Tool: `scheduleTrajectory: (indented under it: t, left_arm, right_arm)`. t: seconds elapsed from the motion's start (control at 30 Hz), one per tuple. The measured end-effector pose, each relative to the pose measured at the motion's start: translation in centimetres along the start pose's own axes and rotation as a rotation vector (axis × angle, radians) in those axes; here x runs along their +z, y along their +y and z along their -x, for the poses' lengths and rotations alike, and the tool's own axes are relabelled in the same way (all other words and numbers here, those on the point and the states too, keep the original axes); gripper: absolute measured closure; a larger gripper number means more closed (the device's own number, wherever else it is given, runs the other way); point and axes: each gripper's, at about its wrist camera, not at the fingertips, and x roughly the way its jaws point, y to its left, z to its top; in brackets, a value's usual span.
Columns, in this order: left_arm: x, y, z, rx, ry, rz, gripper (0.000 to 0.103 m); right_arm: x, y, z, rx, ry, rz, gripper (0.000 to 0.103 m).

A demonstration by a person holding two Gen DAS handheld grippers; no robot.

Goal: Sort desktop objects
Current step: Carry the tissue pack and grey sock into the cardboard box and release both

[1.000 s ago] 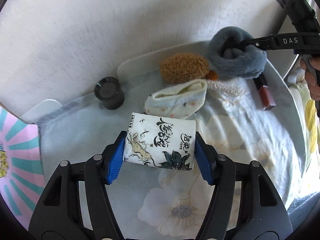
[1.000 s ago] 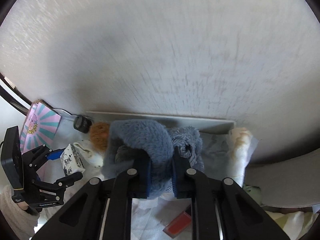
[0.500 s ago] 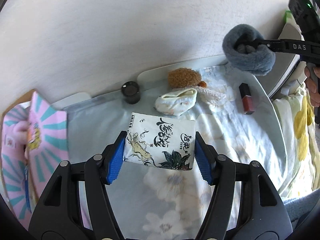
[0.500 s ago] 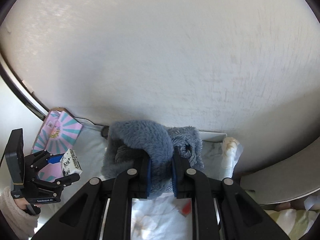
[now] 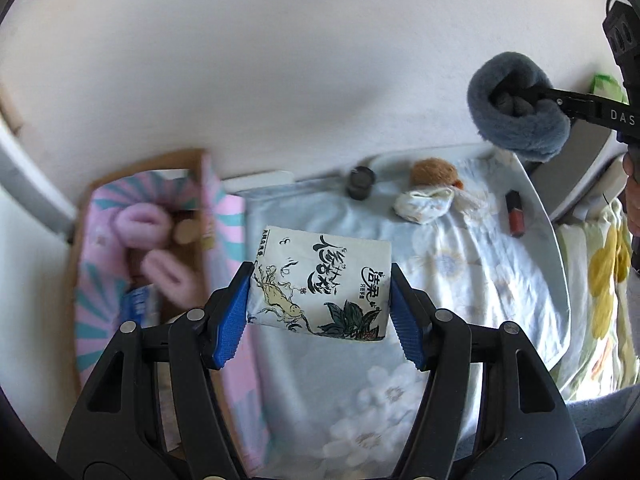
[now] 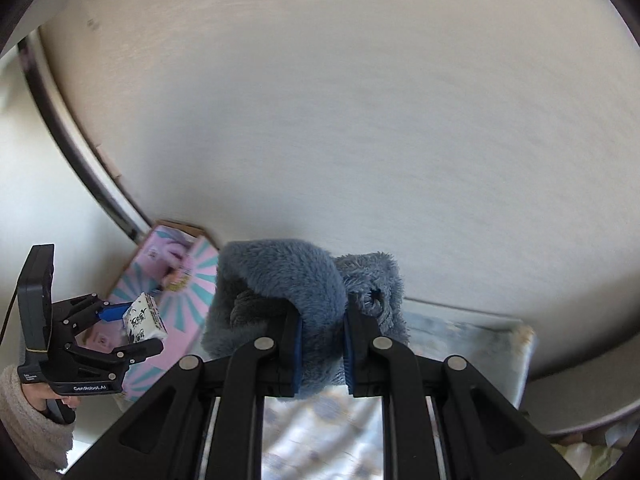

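Note:
My left gripper is shut on a white tissue pack with ink drawings and holds it in the air above the flowered cloth, close to the pink striped box. The pack also shows in the right wrist view. My right gripper is shut on a grey-blue fuzzy sock roll, lifted high over the table's far right; the roll also shows in the left wrist view.
On the cloth lie a dark round jar, a brown fuzzy item, a cream sock roll and a red lipstick. The pink box holds pink fuzzy socks. A white wall stands behind.
Both grippers have risen with their loads. The left one has moved left, so the pink box with pink socks has come into view. The sock roll has lifted clear of the table.

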Motion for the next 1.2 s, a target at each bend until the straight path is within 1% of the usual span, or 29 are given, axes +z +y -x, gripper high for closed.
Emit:
scheduleTrajectory:
  t: [0.1, 0.23, 0.27, 0.37, 0.53, 0.63, 0.87, 1.07, 1.2]
  left_arm:
    - [-0.7, 1.7, 1.5, 0.024, -0.015, 0.012, 0.042]
    - [-1.8, 4.3, 3.2, 0.054, -0.032, 0.047, 0.042]
    - [-2.1, 4.8, 3.5, 0.057, -0.031, 0.059, 0.042]
    - [-3.2, 6.9, 4.6, 0.032, -0.037, 0.123, 0.042]
    - [-5.7, 9.3, 5.5, 0.064, -0.032, 0.176, 0.042]
    - [-6.8, 10.5, 5.8, 0.082, -0.026, 0.196, 0.042]
    - [-8.8, 12.6, 5.6, 0.095, -0.011, 0.234, 0.042]
    - [-9.9, 13.6, 4.7, 0.080, 0.009, 0.254, 0.042]
    - [-10.4, 14.0, 3.9, 0.063, 0.023, 0.265, 0.042]
  right_arm:
    - [1.1, 2.4, -0.3, 0.028, -0.005, 0.041, 0.088]
    - [2.2, 5.9, -1.6, 0.068, -0.005, 0.096, 0.088]
    - [2.6, 7.0, -2.0, 0.082, -0.003, 0.113, 0.088]
    - [3.3, 9.3, -3.0, 0.108, 0.007, 0.155, 0.088]
    - [4.4, 13.7, -5.5, 0.155, 0.035, 0.228, 0.088]
    - [4.8, 15.7, -6.9, 0.183, 0.056, 0.261, 0.088]
    - [5.2, 20.1, -11.1, 0.234, 0.124, 0.330, 0.088]
    - [5.1, 23.0, -15.3, 0.255, 0.186, 0.380, 0.088]
    - [5.1, 23.9, -17.7, 0.262, 0.223, 0.393, 0.088]
